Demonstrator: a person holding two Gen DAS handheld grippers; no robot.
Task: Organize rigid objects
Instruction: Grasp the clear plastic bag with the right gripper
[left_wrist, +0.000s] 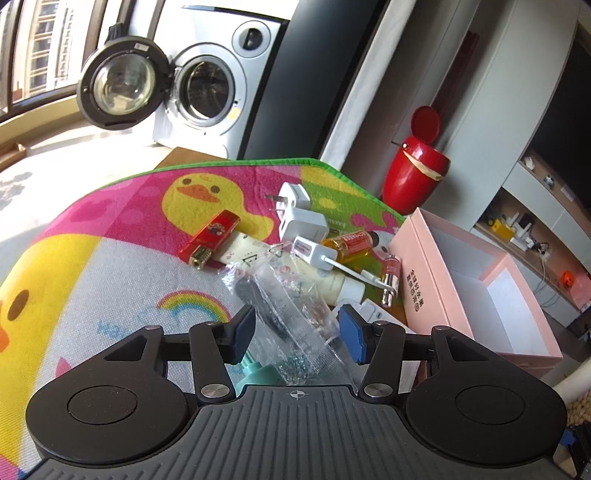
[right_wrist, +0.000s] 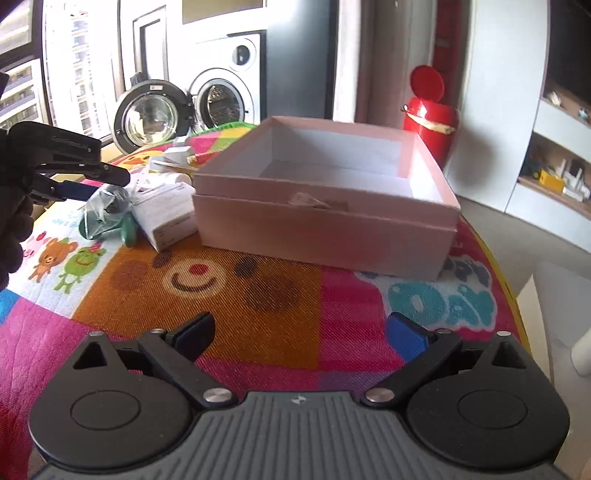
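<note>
- The jaws of the left gripper (left_wrist: 297, 334) stand part spread on either side of a clear bag (left_wrist: 291, 314); we cannot see the pads pressing the film, so we read them as not yet pinching it.
- The jaws of the right gripper (right_wrist: 301, 338) are spread wide over bare mat (right_wrist: 258, 295), with nothing between them.
- The bag, with something dark inside it, lies on the mat right in the left gap, its long axis running away from us and slightly left, roughly along the fingers. That is what we think the next move turns on: closing across its narrow width.
- The pink box (left_wrist: 480, 288), open and empty, sits to the right of the left gripper, beyond the pile; we take it as the likely destination.
- The left hand is far nearer the bag; the right hovers short of the box's near wall.
- The left view shows the rest of the pile: lighter (left_wrist: 210, 238), white charger (left_wrist: 299, 214), tube (left_wrist: 295, 266), small bottles.
- The right view shows the left gripper (right_wrist: 79, 186) from the side, above the bag (right_wrist: 105, 208), and a white carton (right_wrist: 166, 218) beside the box (right_wrist: 325, 229).
</note>
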